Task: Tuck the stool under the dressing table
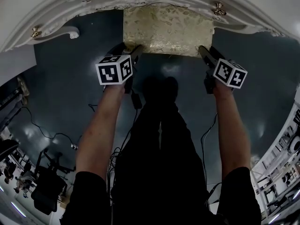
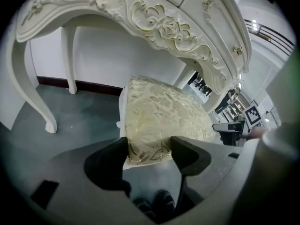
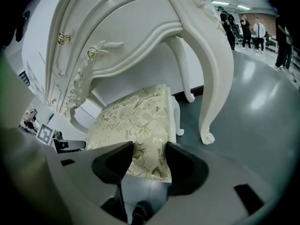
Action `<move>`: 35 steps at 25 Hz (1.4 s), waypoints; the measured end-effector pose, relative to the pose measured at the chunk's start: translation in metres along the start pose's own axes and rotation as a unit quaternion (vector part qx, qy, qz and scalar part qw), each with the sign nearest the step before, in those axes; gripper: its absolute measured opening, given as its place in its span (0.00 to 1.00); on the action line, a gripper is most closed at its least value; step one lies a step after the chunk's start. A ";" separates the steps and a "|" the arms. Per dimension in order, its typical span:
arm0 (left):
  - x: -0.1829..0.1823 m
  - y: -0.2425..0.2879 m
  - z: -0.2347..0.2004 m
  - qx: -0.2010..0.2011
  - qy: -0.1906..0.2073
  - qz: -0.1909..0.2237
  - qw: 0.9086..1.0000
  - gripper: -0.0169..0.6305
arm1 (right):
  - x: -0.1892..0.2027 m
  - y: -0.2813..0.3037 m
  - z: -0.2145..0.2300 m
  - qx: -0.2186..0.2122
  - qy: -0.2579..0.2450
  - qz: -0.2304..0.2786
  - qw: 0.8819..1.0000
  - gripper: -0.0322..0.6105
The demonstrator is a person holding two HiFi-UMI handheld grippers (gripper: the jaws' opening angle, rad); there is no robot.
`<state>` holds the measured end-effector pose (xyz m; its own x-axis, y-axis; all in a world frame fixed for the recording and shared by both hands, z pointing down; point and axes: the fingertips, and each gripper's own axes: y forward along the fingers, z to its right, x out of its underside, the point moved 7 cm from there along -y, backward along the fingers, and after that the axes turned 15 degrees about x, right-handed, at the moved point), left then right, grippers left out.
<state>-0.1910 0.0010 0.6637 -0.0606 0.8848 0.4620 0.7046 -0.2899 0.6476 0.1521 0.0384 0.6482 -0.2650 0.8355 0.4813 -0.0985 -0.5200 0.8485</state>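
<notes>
Seen from above, the stool (image 1: 166, 29) has its far end and legs hidden under the dressing table (image 1: 56, 3).

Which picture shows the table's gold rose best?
The left gripper view: the carved rose faces it, front-on. The right gripper view shows the carved trim sideways; the head view only the dressing table's rim.

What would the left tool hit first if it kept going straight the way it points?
The stool: its cushion corner sits pinched in the left tool, so there is no gap to cross. Going straight on would likely just push the seat in under the dressing table; how deep it can go is unclear.
</notes>
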 end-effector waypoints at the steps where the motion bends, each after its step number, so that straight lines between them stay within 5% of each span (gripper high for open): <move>1: -0.004 0.002 -0.001 0.001 -0.001 0.001 1.000 0.49 | -0.004 0.002 0.001 0.001 0.000 0.006 1.000 0.43; 12: -0.052 0.029 -0.012 0.007 0.013 0.075 0.997 0.49 | -0.059 0.032 0.004 -0.012 0.017 0.079 0.997 0.43; 25: -0.090 0.052 -0.025 0.011 0.031 0.154 0.988 0.49 | -0.100 0.065 0.011 -0.041 0.085 0.183 0.979 0.43; 35: -0.109 0.062 -0.026 0.006 0.038 0.169 0.985 0.49 | -0.118 0.072 0.020 -0.062 0.120 0.205 0.970 0.40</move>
<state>-0.1588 -0.1231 0.6692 0.1271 0.7083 0.6944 0.7023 -0.5586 0.4413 0.1954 -0.0939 0.6564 -0.5201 0.4972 0.6945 -0.0479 -0.8288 0.5575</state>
